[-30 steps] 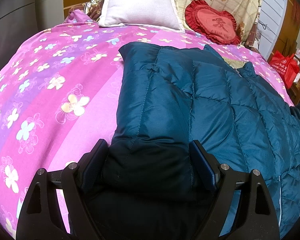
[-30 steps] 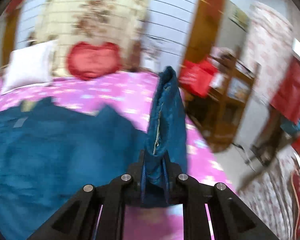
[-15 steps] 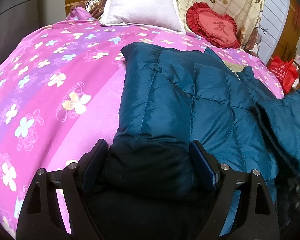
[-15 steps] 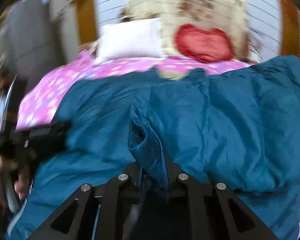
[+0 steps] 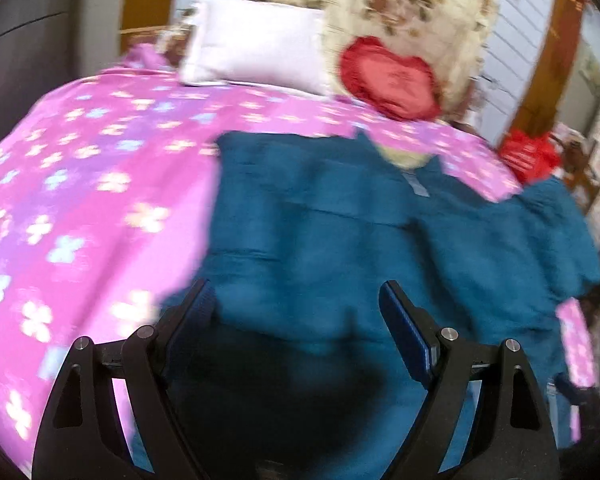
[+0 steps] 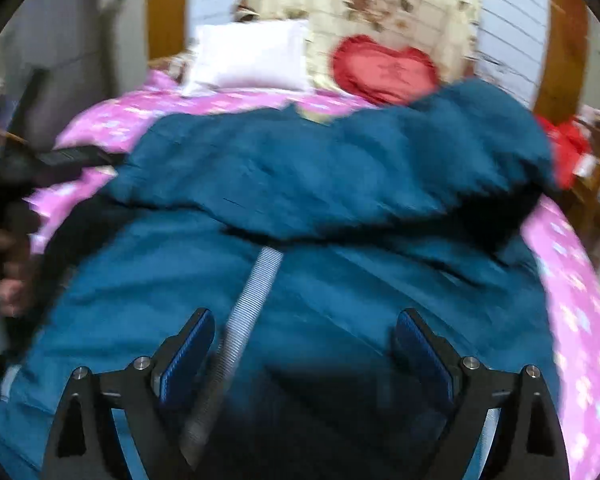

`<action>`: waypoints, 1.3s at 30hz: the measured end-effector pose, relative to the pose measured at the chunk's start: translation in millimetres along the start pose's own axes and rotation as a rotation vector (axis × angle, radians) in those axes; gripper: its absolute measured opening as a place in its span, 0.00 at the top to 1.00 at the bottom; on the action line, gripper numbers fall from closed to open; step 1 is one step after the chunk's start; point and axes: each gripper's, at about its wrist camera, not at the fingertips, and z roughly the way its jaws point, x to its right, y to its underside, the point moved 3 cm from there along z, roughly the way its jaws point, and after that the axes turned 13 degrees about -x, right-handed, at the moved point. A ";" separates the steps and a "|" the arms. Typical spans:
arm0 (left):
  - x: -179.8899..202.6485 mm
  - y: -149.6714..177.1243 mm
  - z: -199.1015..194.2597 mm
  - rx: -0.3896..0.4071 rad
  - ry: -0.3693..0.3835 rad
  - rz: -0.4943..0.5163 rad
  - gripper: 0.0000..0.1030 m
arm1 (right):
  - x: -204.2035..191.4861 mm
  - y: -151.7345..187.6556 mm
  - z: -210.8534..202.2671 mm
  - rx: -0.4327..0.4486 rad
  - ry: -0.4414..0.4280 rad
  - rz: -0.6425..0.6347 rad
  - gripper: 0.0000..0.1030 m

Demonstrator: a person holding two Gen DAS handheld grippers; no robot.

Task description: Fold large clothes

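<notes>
A teal quilted jacket (image 5: 320, 232) lies on the pink flowered bedspread (image 5: 80, 208); both views are blurred. My left gripper (image 5: 300, 304) hovers over the jacket's near left part, its jaws wide apart and pressing nothing. In the right wrist view a folded-over side of the jacket (image 6: 340, 168) lies across its body. My right gripper (image 6: 304, 340) is just above it, jaws opening. A grey ribbed strip (image 6: 256, 300) and loose fabric lie between the fingers, not pinched. At the left edge of that view a hand (image 6: 4, 240) holds the left gripper (image 6: 60, 160).
A white pillow (image 5: 256, 48), a red heart cushion (image 5: 388, 76) and a cream flowered quilt (image 5: 412, 12) sit at the head of the bed. A red bag (image 5: 528, 152) and wooden furniture stand off the bed's right side. Bare bedspread shows left of the jacket.
My right gripper carried a pinched jacket edge from the bed's right side over the jacket's body, then opened and let it go. My left gripper lifted and drew back from the dark hem.
</notes>
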 end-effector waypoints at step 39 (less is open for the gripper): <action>-48.0 -27.5 17.2 -0.071 0.028 -0.066 0.55 | 24.1 17.9 35.7 -0.148 -0.050 0.105 0.00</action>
